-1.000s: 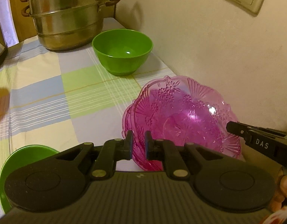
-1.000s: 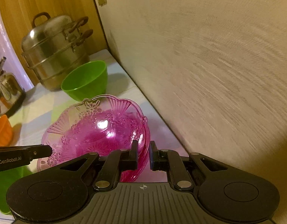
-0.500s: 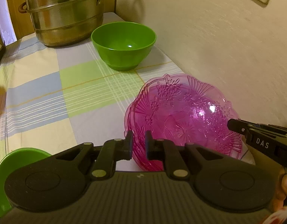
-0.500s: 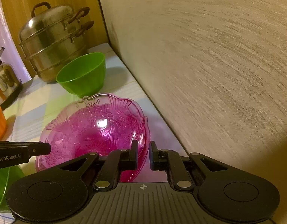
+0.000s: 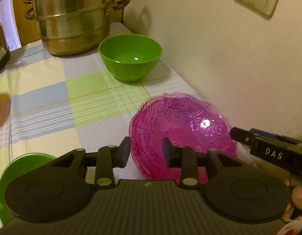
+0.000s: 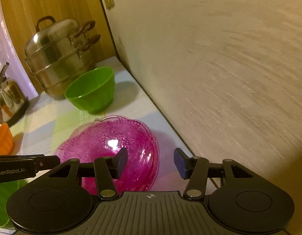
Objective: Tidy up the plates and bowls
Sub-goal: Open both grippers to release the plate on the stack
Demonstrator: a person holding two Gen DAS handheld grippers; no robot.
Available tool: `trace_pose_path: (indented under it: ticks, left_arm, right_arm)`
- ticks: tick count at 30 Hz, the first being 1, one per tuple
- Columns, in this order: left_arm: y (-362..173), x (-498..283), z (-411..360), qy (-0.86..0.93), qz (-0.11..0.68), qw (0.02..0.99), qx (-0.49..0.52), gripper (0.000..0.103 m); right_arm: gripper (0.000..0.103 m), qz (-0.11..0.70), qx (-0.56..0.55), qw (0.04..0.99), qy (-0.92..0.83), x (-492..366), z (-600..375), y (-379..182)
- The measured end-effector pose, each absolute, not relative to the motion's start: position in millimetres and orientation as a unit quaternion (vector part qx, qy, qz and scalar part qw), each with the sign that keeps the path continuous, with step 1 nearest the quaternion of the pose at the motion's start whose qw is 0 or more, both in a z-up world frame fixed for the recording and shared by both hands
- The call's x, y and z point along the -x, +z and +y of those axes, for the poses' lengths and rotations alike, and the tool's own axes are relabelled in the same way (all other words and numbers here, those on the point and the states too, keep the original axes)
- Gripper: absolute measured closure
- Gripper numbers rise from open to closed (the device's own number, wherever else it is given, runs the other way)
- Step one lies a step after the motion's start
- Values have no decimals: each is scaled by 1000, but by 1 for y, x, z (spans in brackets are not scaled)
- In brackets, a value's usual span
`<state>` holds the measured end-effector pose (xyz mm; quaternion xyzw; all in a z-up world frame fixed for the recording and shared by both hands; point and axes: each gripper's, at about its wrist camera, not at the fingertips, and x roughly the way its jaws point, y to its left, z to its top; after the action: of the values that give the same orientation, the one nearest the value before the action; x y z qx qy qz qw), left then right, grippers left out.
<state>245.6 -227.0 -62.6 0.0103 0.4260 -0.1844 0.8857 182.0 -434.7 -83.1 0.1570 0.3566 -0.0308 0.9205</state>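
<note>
The pink bowl sits on the checked cloth close to the wall, directly ahead of both grippers and between them. The left gripper stands open, its jaws straddling the bowl's near-left rim. The right gripper is spread wide across the near-right rim, one finger inside, one outside. Both look equally near, though blur hides whether any pad touches the rim. The green bowl stands farther back, before the steamer.
</note>
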Motion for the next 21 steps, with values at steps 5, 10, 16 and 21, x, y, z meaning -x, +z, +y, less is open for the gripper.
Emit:
trace_pose_path:
  ticks: [5,10,16,21]
  left_arm:
    - [-47,-227,-216,-185,416,890,8,70]
    - [-33,-206,-196,-175,408,896,30,69]
    - [-18,-174,-170,-162,399,901,48,65]
    - [-9,-147,-148,-152,394,905,57,60]
  right_arm:
    - [50,361,-177,915,-38,-162,-432,-74]
    - [49,363,-197,909,-49,-138,-428,-59]
    - [47,356,-217,907,-50,-107,-419,-36]
    - [44,348,-220,911,-41,-82,-404,-17]
